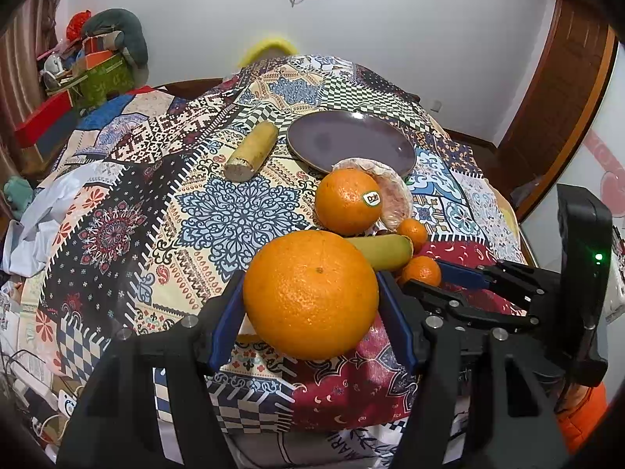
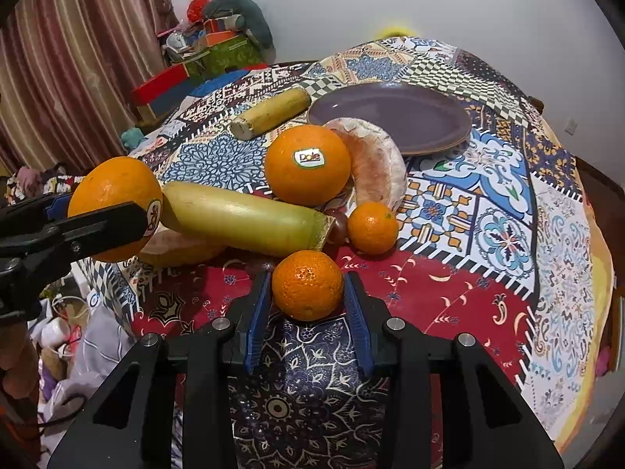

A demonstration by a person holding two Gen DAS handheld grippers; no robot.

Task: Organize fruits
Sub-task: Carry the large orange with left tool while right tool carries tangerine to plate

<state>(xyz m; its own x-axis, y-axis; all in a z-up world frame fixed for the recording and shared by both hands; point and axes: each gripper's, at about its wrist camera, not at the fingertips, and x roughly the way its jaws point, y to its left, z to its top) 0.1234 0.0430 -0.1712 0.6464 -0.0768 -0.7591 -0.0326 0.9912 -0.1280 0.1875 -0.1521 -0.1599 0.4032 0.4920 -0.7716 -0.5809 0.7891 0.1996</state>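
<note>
My left gripper [image 1: 310,293] is shut on a large orange [image 1: 310,293], which also shows in the right wrist view [image 2: 113,203], held above the patterned cloth. My right gripper [image 2: 308,287] has its blue pads against both sides of a small mandarin [image 2: 308,287], also seen from the left [image 1: 421,270]. Beyond lie a Dole-stickered orange [image 2: 308,165], a second mandarin [image 2: 372,227], a pale green sugarcane piece [image 2: 242,219], a pomelo slice [image 2: 377,160] and an empty purple plate [image 2: 394,115].
Another yellowish cane piece [image 2: 269,112] lies left of the plate. A dark grape-like fruit [image 2: 339,226] sits by the green cane's end. Boxes and clutter [image 2: 211,51] stand at the back left beside curtains. The cloth-covered table drops off at the right.
</note>
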